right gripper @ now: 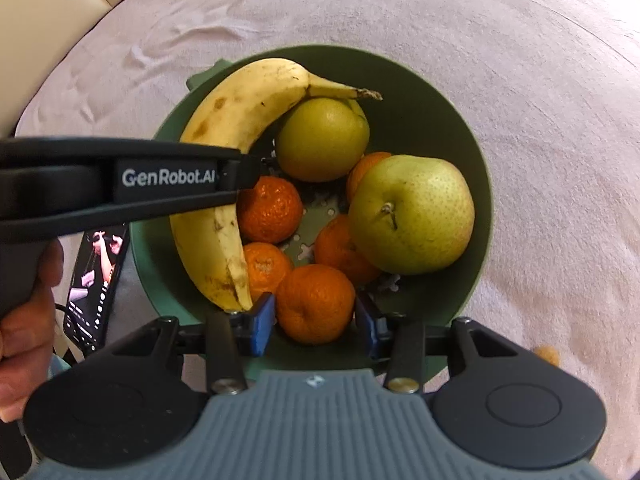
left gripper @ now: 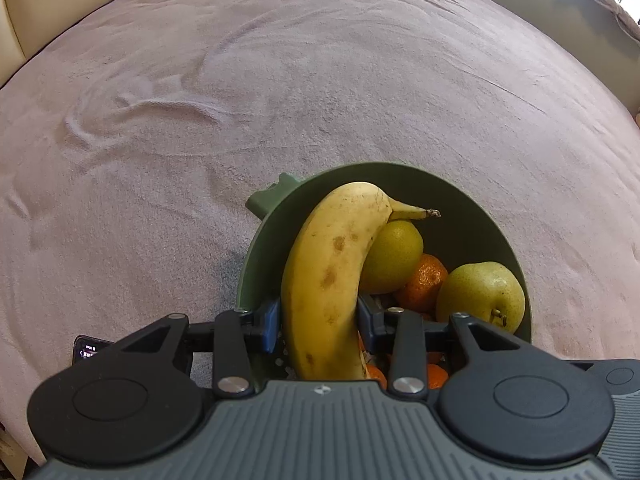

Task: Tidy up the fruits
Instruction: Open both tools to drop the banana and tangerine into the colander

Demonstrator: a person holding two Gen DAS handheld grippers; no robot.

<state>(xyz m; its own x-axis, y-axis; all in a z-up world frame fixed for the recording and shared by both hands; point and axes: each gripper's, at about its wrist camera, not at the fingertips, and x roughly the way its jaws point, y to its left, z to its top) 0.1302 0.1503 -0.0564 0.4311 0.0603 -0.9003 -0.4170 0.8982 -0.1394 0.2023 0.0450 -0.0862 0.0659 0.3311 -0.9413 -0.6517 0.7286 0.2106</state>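
Left tongs (left gripper: 318, 322) clamped on banana (left gripper: 328, 276) inside green bowl (right gripper: 478, 184) on pink blanket (left gripper: 280, 80), right tongs (right gripper: 315, 322) gripping near mandarin (right gripper: 315, 302) (pears, more mandarins alongside).

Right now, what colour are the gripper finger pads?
Blue. The right gripper pads show it best, in the right wrist view.

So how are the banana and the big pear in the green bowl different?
The banana is long, curved and brown-spotted; the big pear is round and finely speckled. The banana sits between the left tongs along the bowl's wall; the pear lies free, stem up, on mandarins. Both are yellowish.
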